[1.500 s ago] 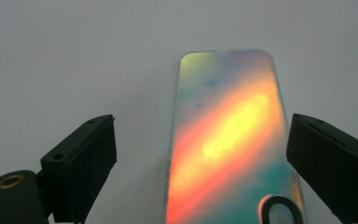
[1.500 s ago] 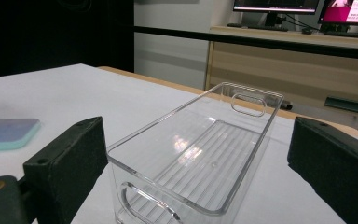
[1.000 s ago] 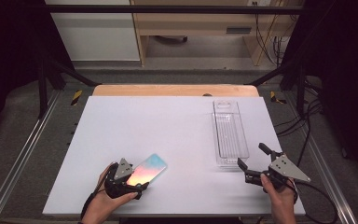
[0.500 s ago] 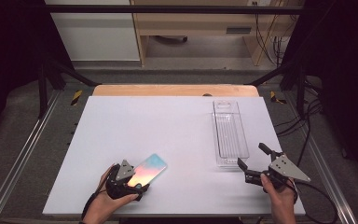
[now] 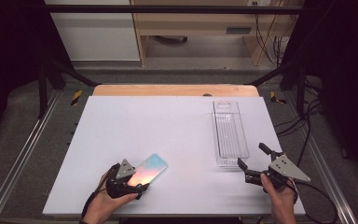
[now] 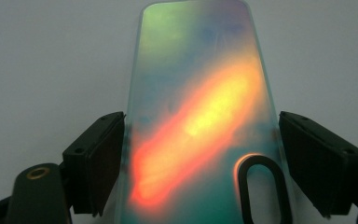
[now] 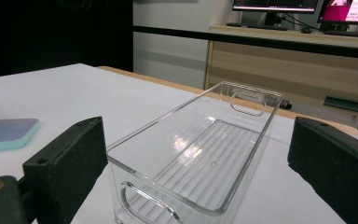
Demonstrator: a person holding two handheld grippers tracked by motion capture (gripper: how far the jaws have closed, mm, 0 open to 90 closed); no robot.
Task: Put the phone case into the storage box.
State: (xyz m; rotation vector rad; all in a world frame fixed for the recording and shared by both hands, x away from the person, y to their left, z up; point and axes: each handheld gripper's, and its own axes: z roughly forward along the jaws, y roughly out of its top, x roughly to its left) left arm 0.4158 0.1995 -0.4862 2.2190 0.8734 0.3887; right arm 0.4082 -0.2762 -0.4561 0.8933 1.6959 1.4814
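Left gripper (image 5: 135, 184), near the table's (image 5: 177, 126) front edge left of centre: jaws have just been closing in on the iridescent phone case (image 5: 147, 170). In the left gripper view the case (image 6: 200, 116) lies between the two black pads; the left pad sits right at its edge, the right pad shows a thin gap. Not a firm pinch yet, as far as I can see. Case appears flat on the tabletop, long axis angled toward the far right corner.

Reading: a grasp on the case is being set up; a lift would be the likely next step, once both pads bite.

Right gripper (image 5: 254, 163), near the front right corner: jaws spread wide, nothing between them, aimed at the near end of the clear plastic tray (image 5: 230, 133). The tray (image 7: 200, 154) is empty and runs lengthwise along the right side of the table.

Count: one phone case, one clear tray, two grippers, two hands.
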